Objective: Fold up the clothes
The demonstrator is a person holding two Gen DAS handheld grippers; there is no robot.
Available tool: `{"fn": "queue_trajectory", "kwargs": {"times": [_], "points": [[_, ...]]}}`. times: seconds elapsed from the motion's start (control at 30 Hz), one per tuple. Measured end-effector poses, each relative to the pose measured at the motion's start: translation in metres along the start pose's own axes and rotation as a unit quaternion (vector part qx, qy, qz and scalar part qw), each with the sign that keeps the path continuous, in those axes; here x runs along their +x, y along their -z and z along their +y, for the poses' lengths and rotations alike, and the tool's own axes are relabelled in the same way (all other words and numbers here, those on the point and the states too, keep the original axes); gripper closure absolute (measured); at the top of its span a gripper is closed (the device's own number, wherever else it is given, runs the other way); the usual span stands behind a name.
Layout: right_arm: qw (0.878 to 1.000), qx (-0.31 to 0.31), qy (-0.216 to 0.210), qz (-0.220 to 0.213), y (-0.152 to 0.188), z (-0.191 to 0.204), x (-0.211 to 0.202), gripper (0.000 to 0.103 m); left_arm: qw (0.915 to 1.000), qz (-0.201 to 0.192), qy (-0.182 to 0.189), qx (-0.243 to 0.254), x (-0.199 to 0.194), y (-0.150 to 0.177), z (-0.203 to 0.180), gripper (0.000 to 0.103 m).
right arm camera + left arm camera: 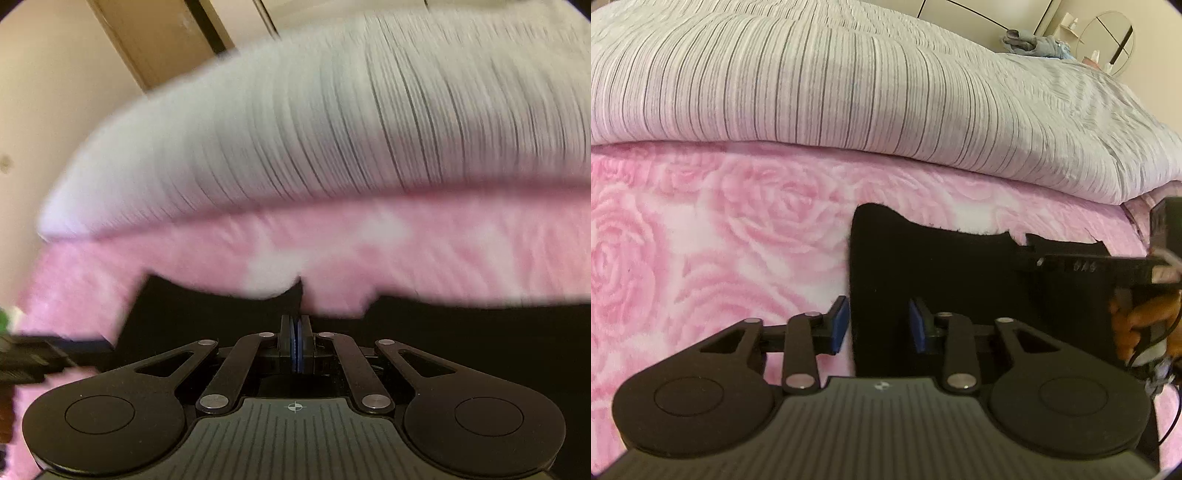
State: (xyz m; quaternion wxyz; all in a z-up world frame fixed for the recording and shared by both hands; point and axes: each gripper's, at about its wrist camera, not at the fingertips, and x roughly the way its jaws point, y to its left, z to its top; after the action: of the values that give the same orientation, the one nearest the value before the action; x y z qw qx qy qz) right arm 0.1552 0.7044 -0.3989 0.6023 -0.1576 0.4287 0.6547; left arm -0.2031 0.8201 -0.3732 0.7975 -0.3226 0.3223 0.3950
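A black garment (960, 273) lies on a pink rose-patterned blanket (701, 240). My left gripper (879, 321) is open, its blue pads straddling the garment's left edge. The right gripper (1089, 264) reaches in from the right over the garment's far edge, held by a hand. In the blurred right wrist view, my right gripper (295, 332) is shut, and a thin ridge of the black garment (443, 332) rises just ahead of its tips; whether cloth sits between the pads I cannot tell.
A grey striped duvet (849, 81) lies folded across the bed behind the pink blanket. A pile of clothes (1034, 42) and a round mirror (1108, 37) sit at the far right. A wall and door frame (147, 44) show beyond the bed's left end.
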Motion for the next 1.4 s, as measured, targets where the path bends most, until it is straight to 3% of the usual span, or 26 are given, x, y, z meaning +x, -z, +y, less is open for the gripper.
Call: {"fn": "queue_trajectory", "kwargs": {"times": [0.13, 0.23, 0.33, 0.43, 0.47, 0.5, 0.57, 0.7, 0.77, 0.8, 0.9, 1.0, 1.1, 1.2, 1.4], "points": [[0.999, 0.016, 0.027, -0.04, -0.001, 0.003, -0.011, 0.102, 0.9989, -0.02, -0.014, 0.041, 0.001, 0.0, -0.013, 0.085], [0.997, 0.021, 0.042, -0.063, 0.001, 0.005, -0.033, 0.093, 0.9966, -0.024, -0.022, 0.076, 0.007, 0.004, -0.021, 0.085], [0.999, 0.002, -0.006, -0.037, 0.017, 0.014, -0.058, 0.089, 0.9943, -0.024, -0.034, 0.098, 0.017, 0.01, -0.024, 0.085], [0.996, -0.073, -0.042, 0.035, 0.047, 0.036, -0.057, 0.089, 0.989, -0.044, -0.073, 0.121, 0.024, 0.014, -0.026, 0.083], [0.992, -0.103, -0.029, 0.059, 0.058, 0.043, -0.049, 0.089, 0.9861, -0.047, -0.099, 0.124, 0.026, 0.013, -0.026, 0.083], [0.992, -0.114, -0.016, 0.048, 0.063, 0.046, -0.049, 0.09, 0.9848, -0.046, -0.116, 0.121, 0.026, 0.012, -0.024, 0.082], [0.991, -0.133, 0.007, 0.028, 0.074, 0.053, -0.048, 0.089, 0.9894, -0.046, -0.103, 0.091, 0.018, 0.013, -0.019, 0.084], [0.997, -0.075, -0.019, 0.018, 0.085, 0.057, -0.089, 0.087, 0.9951, -0.041, -0.057, 0.07, -0.018, 0.04, -0.028, 0.085], [0.996, -0.063, -0.005, 0.068, 0.103, 0.062, -0.106, 0.084, 0.998, -0.021, -0.029, 0.051, -0.04, 0.07, -0.036, 0.085], [0.992, -0.063, 0.008, 0.106, 0.119, 0.064, -0.116, 0.083, 0.9991, -0.008, -0.014, 0.04, -0.051, 0.087, -0.04, 0.085], [0.984, -0.057, 0.039, 0.163, 0.178, 0.066, -0.154, 0.082, 0.9995, 0.026, 0.012, 0.012, -0.09, 0.146, -0.055, 0.085], [0.987, -0.035, 0.072, 0.137, 0.231, 0.067, -0.2, 0.082, 0.9994, 0.032, 0.006, 0.01, -0.127, 0.204, -0.071, 0.085], [0.992, -0.027, 0.09, 0.083, 0.264, 0.07, -0.226, 0.082, 0.9996, 0.017, -0.008, 0.024, -0.153, 0.247, -0.082, 0.085], [0.994, -0.022, 0.105, 0.027, 0.293, 0.073, -0.246, 0.081, 0.9993, -0.012, -0.002, 0.035, -0.17, 0.27, -0.087, 0.085], [0.99, -0.062, 0.123, -0.03, 0.346, 0.087, -0.265, 0.079, 0.9961, -0.041, -0.004, 0.077, -0.19, 0.306, -0.105, 0.085]]}}
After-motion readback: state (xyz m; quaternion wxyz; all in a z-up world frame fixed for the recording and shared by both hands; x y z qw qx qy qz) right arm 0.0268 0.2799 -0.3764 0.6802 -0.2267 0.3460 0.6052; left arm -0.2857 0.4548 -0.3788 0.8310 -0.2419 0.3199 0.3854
